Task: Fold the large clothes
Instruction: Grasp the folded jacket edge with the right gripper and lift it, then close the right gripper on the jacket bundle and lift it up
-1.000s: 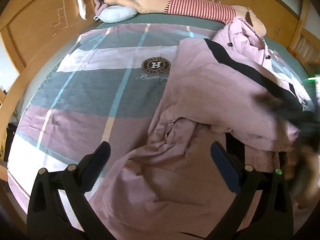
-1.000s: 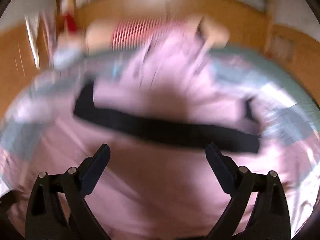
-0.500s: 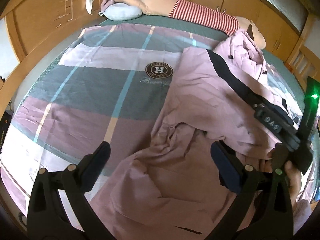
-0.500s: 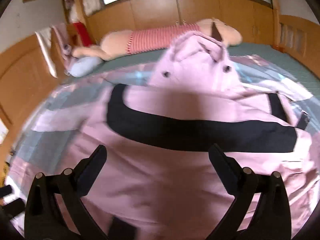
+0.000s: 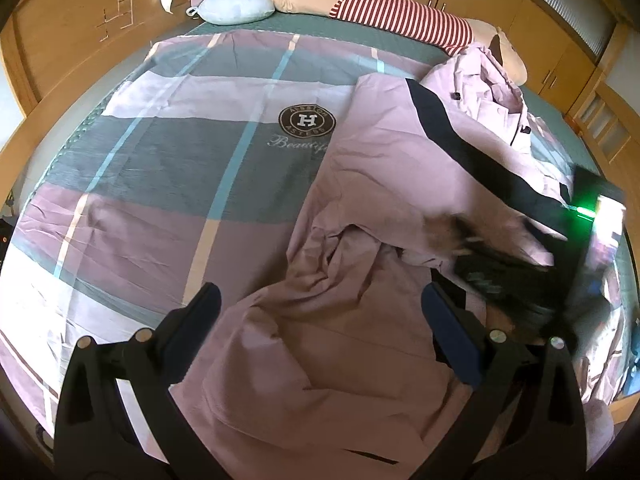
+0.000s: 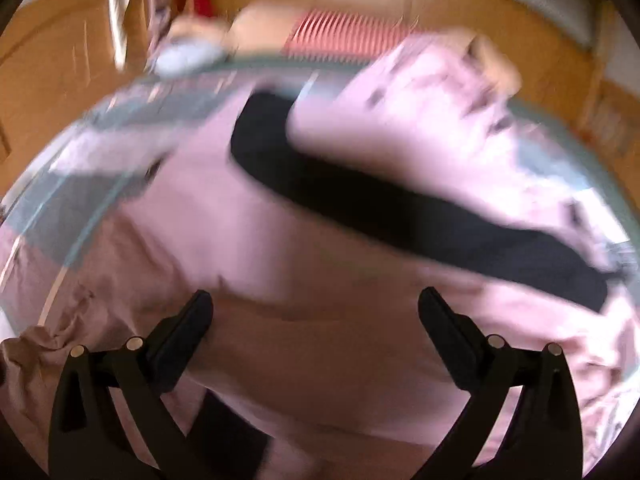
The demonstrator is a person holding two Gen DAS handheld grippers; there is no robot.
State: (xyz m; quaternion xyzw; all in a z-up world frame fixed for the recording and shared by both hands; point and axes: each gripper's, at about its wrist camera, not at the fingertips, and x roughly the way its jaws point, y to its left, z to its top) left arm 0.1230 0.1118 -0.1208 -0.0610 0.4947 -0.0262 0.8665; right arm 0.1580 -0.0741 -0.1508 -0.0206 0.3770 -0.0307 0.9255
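A large pink garment [image 5: 384, 168] with a black band [image 5: 472, 156] lies crumpled on the right half of the bed. My left gripper [image 5: 320, 312] is open and empty, low over the garment's near part. The right gripper shows in the left wrist view as a blurred black shape [image 5: 516, 276] over the garment's right side. In the right wrist view, which is blurred, my right gripper [image 6: 316, 320] is open and empty above the pink garment [image 6: 328, 264], with the black band [image 6: 400, 208] across the middle.
The bed has a plaid pink, grey and white cover [image 5: 168, 168] with a round logo [image 5: 306, 121]. A long striped plush toy [image 5: 384, 12] and a pale blue pillow [image 5: 236, 7] lie at the head. Wooden cabinets [image 5: 80, 28] ring the bed.
The right gripper has swung left over the garment, blurring its view. The left gripper has held nearly still, staying open.
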